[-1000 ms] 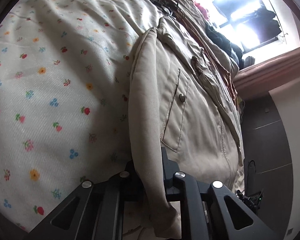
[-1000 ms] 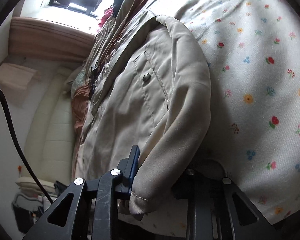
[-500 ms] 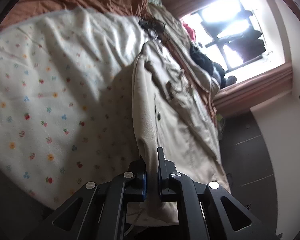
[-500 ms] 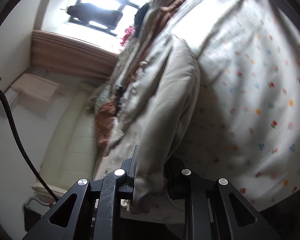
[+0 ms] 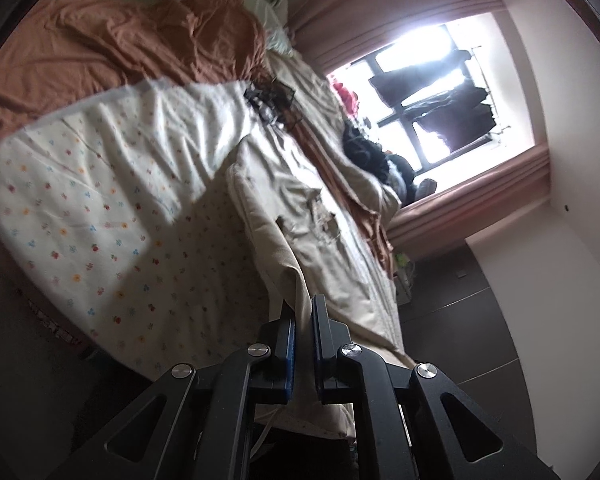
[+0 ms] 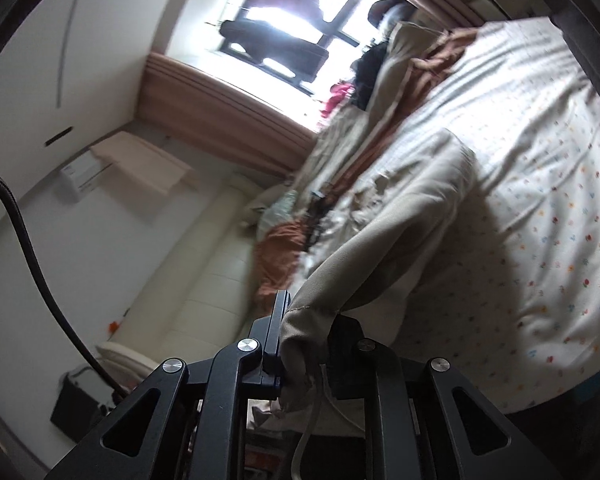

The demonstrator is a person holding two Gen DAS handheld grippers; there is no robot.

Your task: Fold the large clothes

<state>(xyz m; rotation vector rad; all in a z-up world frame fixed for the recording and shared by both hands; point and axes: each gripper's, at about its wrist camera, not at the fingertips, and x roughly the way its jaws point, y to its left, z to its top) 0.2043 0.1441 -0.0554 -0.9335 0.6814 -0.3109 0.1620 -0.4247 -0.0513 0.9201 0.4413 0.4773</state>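
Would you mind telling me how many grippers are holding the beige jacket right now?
2: the left gripper pinches a thin edge of the beige fabric jacket; the right gripper clamps a bunched cuff. No further grip shows.

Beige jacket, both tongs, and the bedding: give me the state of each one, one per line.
Beige jacket: spread on the bed, near edge lifted
Left tongs: shut on the jacket edge
Right tongs: jaws just closing, pinching the sleeve cuff
Floral sheet: spread, wrinkled
Brown blanket: crumpled
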